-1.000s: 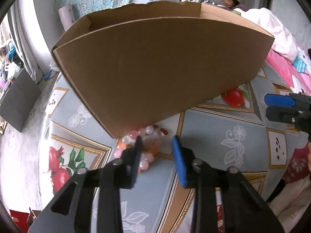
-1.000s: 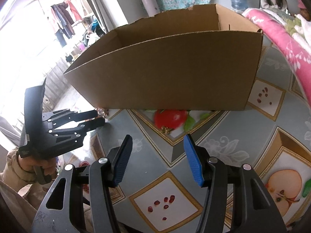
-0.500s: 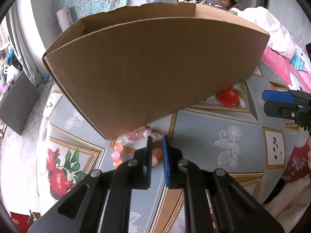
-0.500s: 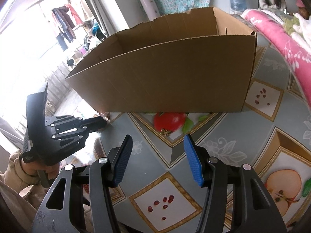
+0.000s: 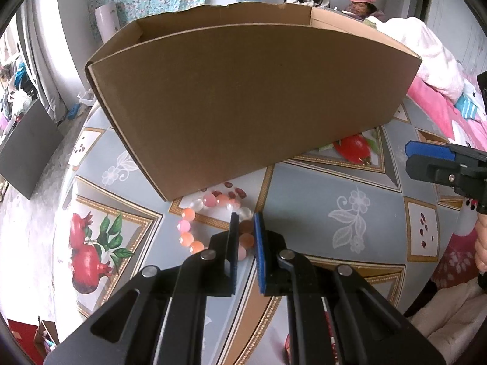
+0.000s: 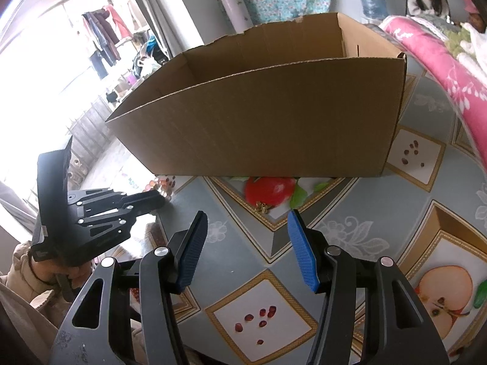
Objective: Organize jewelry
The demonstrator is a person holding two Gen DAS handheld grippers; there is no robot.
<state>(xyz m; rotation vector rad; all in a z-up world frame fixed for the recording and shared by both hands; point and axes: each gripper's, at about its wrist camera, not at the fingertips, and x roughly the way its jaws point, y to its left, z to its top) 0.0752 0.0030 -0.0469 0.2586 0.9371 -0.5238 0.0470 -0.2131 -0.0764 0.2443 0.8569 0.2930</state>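
Where the bead bracelet lies looped on the patterned tablecloth, its near-right arc sits between the jaws of the left gripper, which have just been closing and now clamp on those beads. Most of the loop spreads ahead and to the left of the jaws, its far beads just beside the cardboard box wall. Directly ahead that wall blocks travel; upward is free. Well off to the side, the right gripper hovers, jaws apart and empty.
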